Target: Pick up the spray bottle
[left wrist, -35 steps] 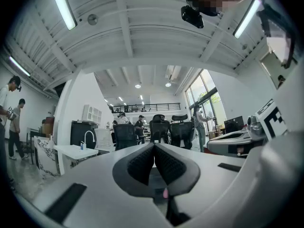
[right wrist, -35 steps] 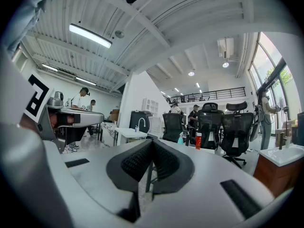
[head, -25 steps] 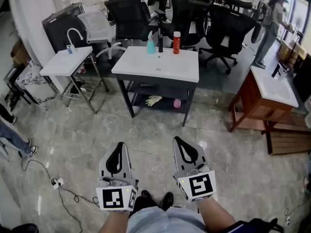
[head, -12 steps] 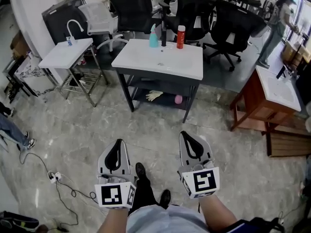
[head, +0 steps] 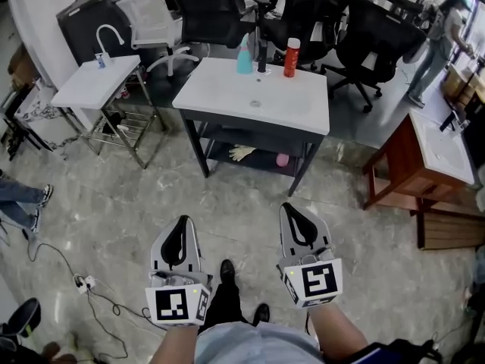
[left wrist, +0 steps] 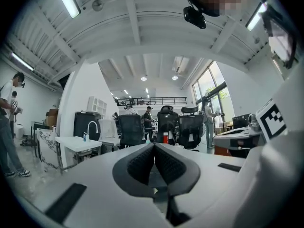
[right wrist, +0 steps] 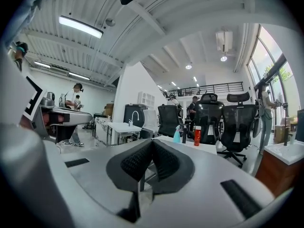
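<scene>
Far ahead on the surface (head: 227, 97), the spray bottle (head: 244, 55) looms closer than a second ago, well apart from left fingers (head: 177, 247) and right fingers (head: 300, 232), both shut, empty.

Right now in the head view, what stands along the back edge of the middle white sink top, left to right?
teal spray bottle -> black faucet -> red bottle, all at the back of the white sink top.
</scene>
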Demonstrator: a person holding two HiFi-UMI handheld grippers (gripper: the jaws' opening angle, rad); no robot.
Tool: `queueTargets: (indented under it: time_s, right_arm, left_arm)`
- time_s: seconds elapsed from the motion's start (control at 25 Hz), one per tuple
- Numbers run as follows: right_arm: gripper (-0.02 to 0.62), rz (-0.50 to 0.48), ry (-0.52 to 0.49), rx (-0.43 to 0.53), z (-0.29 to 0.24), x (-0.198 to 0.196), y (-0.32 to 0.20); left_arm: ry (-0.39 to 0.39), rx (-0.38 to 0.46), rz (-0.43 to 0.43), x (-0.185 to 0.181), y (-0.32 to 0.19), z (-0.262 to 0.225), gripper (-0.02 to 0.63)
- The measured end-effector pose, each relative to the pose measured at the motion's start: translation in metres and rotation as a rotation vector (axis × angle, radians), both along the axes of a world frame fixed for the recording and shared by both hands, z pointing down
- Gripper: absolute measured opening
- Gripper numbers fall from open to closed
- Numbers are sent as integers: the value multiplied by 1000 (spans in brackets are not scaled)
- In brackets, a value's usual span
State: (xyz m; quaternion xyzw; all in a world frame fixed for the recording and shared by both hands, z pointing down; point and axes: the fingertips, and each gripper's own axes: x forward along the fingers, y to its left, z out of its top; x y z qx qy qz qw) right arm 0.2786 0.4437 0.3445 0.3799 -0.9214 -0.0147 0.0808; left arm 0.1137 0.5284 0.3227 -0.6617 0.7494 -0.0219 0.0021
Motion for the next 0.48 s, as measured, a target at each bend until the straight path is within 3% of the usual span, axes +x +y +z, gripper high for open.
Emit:
queueTargets:
  time_s: [0.48]
  right_arm:
    - [15, 11, -6, 27, -16, -118, -113]
  left_arm:
    - [-18, 43, 62, -105, -122, -23, 18]
